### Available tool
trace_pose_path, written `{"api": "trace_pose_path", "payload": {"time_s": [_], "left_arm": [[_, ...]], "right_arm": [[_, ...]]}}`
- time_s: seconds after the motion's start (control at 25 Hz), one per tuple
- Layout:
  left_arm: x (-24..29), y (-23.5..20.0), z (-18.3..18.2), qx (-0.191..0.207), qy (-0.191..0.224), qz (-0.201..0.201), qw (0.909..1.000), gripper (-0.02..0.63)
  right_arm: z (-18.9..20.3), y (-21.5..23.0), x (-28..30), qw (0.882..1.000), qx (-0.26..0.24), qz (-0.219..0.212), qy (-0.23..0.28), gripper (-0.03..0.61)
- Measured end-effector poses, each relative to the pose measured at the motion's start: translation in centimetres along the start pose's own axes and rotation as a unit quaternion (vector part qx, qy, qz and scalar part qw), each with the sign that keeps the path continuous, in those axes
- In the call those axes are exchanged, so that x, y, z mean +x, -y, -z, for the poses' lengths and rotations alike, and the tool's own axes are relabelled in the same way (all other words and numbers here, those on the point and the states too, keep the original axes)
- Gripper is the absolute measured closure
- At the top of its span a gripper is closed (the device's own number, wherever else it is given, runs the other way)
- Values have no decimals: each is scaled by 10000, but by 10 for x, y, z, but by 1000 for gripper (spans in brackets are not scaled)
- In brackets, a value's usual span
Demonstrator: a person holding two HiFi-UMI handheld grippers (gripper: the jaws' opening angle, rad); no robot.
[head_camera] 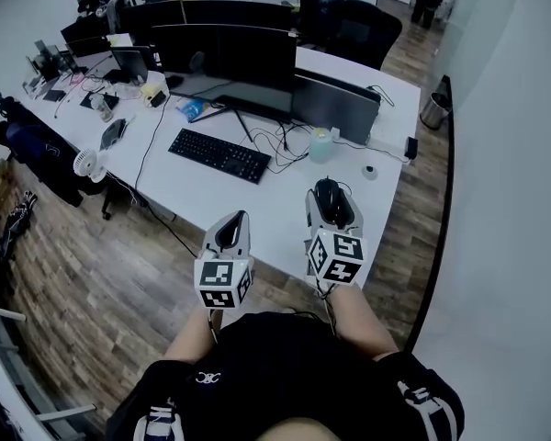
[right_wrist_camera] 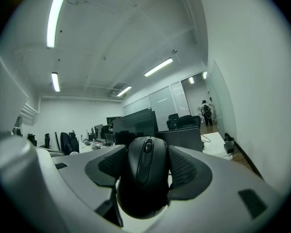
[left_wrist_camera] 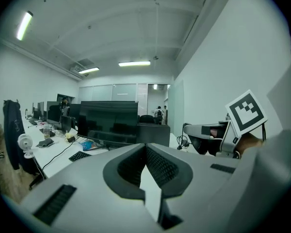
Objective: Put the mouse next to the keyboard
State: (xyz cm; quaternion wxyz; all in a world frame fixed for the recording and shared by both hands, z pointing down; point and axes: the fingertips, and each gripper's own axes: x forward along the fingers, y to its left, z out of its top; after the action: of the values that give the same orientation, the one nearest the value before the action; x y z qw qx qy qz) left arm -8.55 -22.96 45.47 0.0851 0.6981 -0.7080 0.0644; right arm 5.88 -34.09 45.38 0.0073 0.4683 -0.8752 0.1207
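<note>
Right hand-held gripper [head_camera: 334, 217] pinches the mouse [right_wrist_camera: 145, 174] over the surface's [head_camera: 257, 219] near right corner. Carry it level and set it down beside the right end of the keyboard [head_camera: 219, 155], clear of the cables [head_camera: 289, 150]. Left hand-held gripper [head_camera: 228, 234] is pressed together, empty.

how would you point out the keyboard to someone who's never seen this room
Find the long white desk and the wide dark monitor on it. The keyboard lies flat in front of that monitor's stand. It is the only long black slab of keys, unlike the rounded mouse in the right gripper.
</note>
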Motion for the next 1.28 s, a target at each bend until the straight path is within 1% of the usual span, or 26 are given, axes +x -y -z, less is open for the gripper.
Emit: {"api": "trace_pose_path", "payload": {"time_s": [0.16,0.36,0.64,0.84,1.0,1.12,1.28], "left_arm": [[26,10,1,6,-107,148,9998,601],[48,26,3,125,-153,360,9992,601],[78,24,1,132,-148,704,9973,601],[108,2,3,116,-146,1029,9945,601],[137,-25,-7,108,-76,1284,9916,601],[157,-47,-13,134,-43,1390,9902,600],[174,-80,-17,56,-46,1444,9895,601]], "right_arm": [[-5,22,9,9999,38,151,45,285],[3,47,14,9993,140,351,-32,285],[7,58,31,9979,189,620,-60,285],[9,53,57,9957,96,921,-18,287],[6,42,88,9940,-13,1091,-20,287],[6,38,116,9917,-90,1284,-48,287],[15,32,150,9890,-147,1462,-194,287]]}}
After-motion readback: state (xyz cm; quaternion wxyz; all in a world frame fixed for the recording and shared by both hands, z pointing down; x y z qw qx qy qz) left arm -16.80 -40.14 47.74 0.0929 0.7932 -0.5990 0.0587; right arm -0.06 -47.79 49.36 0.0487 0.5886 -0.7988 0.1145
